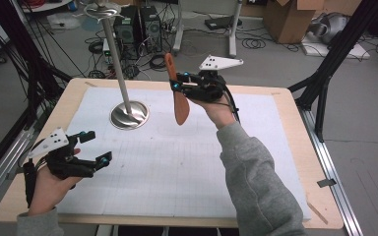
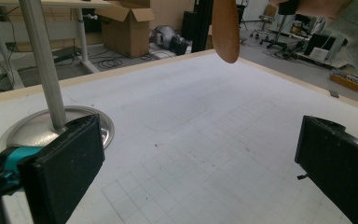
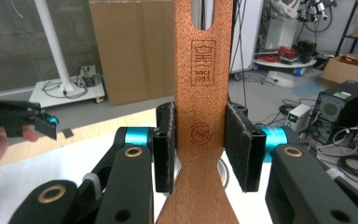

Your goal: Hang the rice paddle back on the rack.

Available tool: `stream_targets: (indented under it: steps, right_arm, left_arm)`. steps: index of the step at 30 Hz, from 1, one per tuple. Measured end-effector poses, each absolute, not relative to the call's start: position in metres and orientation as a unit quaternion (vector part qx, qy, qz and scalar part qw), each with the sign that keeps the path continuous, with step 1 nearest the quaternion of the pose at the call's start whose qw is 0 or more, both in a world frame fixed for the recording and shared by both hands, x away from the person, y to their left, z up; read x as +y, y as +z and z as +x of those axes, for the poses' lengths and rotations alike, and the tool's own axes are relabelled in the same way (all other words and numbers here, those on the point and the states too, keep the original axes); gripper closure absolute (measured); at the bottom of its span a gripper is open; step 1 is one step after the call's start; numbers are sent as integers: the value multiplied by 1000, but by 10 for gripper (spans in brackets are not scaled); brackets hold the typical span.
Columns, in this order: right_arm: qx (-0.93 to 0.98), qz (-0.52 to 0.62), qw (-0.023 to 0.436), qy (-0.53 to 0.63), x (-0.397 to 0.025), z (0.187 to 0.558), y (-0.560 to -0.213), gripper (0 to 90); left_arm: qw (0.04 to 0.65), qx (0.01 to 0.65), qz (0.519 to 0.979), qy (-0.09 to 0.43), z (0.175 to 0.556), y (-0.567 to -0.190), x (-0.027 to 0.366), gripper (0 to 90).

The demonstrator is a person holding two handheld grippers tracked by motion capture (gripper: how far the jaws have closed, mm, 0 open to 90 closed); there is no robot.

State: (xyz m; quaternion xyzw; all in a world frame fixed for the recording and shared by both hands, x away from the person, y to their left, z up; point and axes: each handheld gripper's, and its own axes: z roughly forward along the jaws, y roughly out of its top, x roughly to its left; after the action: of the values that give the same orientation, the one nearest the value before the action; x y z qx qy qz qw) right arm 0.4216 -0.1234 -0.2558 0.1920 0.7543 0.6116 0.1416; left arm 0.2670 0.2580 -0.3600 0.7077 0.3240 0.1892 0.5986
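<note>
Right claw: my right gripper (image 1: 181, 84) is pinching the wooden spatula (image 1: 178, 93); in the right gripper view both pads (image 3: 164, 144) press flat on the narrow neck of the spatula (image 3: 200, 116), one on each side.
Spatula: held up in the air over the far middle of the table, blade end hanging down, handle end pointing up and away. I read a burnt stamp and a slot in the wood above the pads. In the left gripper view its rounded tip (image 2: 225, 32) hangs clear above the mat.
Left claw: my left gripper (image 1: 93, 147) is spread wide with nothing between the jaws, hovering over the near left part of the table, well apart from the spatula.
Stand: a metal stand (image 1: 128, 114) with a round base and an upright pole sits on the mat at the far left, near the spatula but not touching it.
Table: a wooden table (image 1: 295, 147) covered by a white gridded mat (image 1: 177, 167).
</note>
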Motion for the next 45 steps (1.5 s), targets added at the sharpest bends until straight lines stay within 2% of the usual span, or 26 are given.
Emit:
stream_targets:
  steps: [26, 45]
  right_arm:
    - [752, 171, 117, 626, -95, 452, -228, 655]
    - [754, 156, 116, 627, -74, 468, -209, 654]
  left_arm:
    - [602, 332, 701, 188, 268, -363, 265, 18]
    - [604, 337, 698, 185, 269, -364, 269, 18]
